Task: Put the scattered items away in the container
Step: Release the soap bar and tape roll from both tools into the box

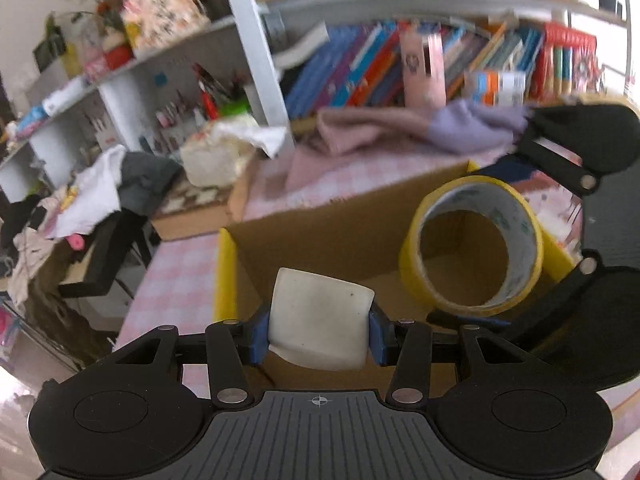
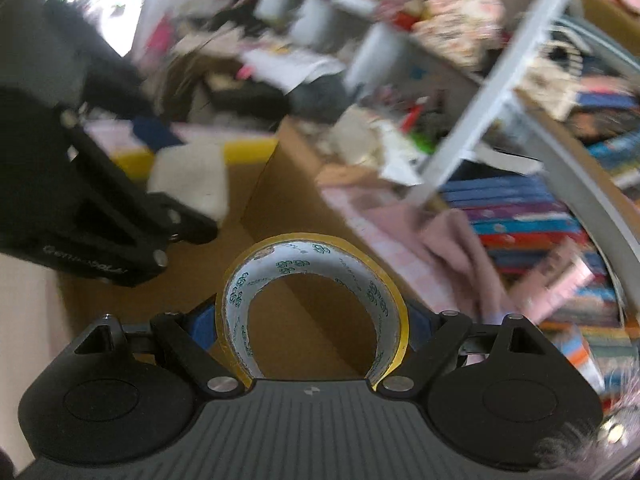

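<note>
In the left wrist view the left gripper (image 1: pixel 319 330) pinches a white block (image 1: pixel 320 320); the block is squarish, soft-edged, off-white with small dark specks, tilted a little, and fills the gap between the two blue pads (image 1: pixel 258 334), touching both; it hangs over the open box (image 1: pixel 320 220), a brown cardboard carton with yellow edge strips, standing on a pink checked cloth (image 1: pixel 176 276). At 3 o'clock in this view the right gripper (image 1: pixel 472 316) comes in from the side holding a tape roll (image 1: pixel 472 248); the roll is yellow outside with a white printed core, on edge, its hole facing the camera, above the box's right part.

In the right wrist view the left gripper (image 2: pixel 192 224) and blurred block (image 2: pixel 192 184) sit at 10 o'clock over the box (image 2: pixel 280 200); the right gripper (image 2: pixel 312 332) sits at 6 o'clock, its pads (image 2: pixel 202 326) pressed on the roll's two flat sides, so the tape roll (image 2: pixel 312 280) stands upright between them, green print on its inner face; the box's inner corner shows through the hole. Bookshelves (image 2: pixel 540 220) blur at 3 o'clock.
</note>
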Demonstrator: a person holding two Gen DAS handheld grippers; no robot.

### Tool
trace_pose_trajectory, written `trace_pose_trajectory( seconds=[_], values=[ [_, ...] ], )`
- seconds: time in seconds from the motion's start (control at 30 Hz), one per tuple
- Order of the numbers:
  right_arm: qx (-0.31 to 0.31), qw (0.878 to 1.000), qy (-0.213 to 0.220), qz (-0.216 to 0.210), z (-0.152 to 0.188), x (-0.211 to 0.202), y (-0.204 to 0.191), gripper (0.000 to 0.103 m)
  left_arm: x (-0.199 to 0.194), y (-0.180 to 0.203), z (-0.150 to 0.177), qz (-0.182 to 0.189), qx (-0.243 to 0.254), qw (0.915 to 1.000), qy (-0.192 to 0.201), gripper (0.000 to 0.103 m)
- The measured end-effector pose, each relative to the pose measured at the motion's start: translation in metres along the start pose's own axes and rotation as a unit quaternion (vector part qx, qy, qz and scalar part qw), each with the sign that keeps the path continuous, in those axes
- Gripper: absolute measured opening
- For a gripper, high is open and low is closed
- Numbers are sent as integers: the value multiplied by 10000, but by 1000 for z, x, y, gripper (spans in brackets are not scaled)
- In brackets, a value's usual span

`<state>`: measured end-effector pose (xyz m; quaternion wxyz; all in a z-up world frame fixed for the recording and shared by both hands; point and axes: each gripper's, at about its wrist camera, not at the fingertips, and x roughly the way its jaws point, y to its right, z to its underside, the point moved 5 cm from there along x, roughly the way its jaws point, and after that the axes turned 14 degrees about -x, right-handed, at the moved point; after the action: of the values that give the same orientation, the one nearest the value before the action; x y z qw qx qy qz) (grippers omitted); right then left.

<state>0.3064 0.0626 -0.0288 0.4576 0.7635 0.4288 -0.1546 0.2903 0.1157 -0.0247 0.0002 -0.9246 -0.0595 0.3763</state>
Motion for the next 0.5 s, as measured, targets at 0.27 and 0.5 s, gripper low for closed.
trace_pose_trajectory(
  seconds=[0.27, 0.5],
  values=[
    [-405, 9961, -297, -722, 16, 39, -1, 88, 38, 14, 8, -38, 432, 9968, -667, 47],
    [-246, 9956, -472, -768, 17, 39, -7, 87, 48, 16, 9, -32, 575, 9937, -958, 48]
  ],
)
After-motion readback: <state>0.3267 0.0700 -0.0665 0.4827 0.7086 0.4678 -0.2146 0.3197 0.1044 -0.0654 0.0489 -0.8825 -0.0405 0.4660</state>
